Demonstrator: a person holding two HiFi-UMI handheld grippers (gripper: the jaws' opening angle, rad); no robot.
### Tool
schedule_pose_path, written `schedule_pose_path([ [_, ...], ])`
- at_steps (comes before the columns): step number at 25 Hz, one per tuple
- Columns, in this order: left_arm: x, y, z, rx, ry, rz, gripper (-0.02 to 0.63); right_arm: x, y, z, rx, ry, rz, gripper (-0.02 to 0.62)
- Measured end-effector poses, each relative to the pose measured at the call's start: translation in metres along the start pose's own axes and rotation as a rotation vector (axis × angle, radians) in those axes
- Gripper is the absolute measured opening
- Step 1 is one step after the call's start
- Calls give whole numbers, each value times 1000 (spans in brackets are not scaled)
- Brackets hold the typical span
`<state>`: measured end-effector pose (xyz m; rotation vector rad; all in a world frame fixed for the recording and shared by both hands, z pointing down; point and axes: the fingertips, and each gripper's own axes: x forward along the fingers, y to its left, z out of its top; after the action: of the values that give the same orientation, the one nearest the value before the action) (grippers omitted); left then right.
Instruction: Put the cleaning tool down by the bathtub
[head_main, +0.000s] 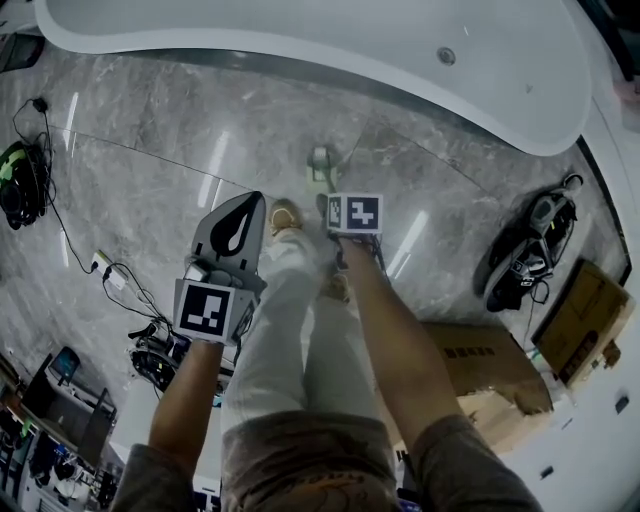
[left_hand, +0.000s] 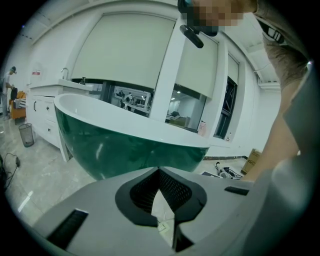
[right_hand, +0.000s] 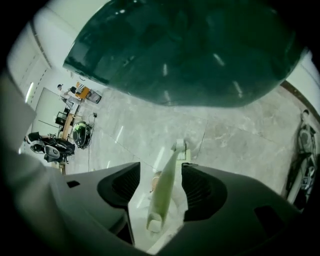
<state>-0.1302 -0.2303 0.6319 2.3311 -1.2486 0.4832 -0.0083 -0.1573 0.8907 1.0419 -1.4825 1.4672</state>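
The cleaning tool (right_hand: 162, 192) is a pale green stick with a small brush head, and it points down at the marble floor. It stands between the jaws of my right gripper (right_hand: 161, 166), which are spread with a gap along the handle's left side. In the head view the tool's head (head_main: 322, 165) shows on the floor just beyond the right gripper (head_main: 345, 205), a short way from the bathtub (head_main: 300, 40). The tub's green outer wall (right_hand: 190, 55) fills the top of the right gripper view. My left gripper (head_main: 250, 197) is held level to the left, with its jaws (left_hand: 159, 170) together on nothing.
A cardboard box (head_main: 480, 370) lies at the right behind me. Dark gear (head_main: 530, 250) sits on the floor by the tub's right end. Cables (head_main: 110, 270) and a dark bag (head_main: 20, 185) are at the left. A waste bin (left_hand: 27, 134) stands by the cabinets. My shoe (head_main: 285, 215) is near the tool.
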Motion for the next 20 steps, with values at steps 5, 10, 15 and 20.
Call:
schedule_pose_path([
  [5,-6,-6,12,8,-16,17,2,-29,-1,20,-27,-88,19,116],
  [10,-22,-25,23,-11,-16,29,2,-68,2,19,-34,-129,34,5],
  [15,-51,-59,54,-38,-23,19,2,-128,12,9,-45,-180,56,3],
  [20,-88,-89,90,-63,0,18,2,-205,31,-1,-45,-250,91,3],
])
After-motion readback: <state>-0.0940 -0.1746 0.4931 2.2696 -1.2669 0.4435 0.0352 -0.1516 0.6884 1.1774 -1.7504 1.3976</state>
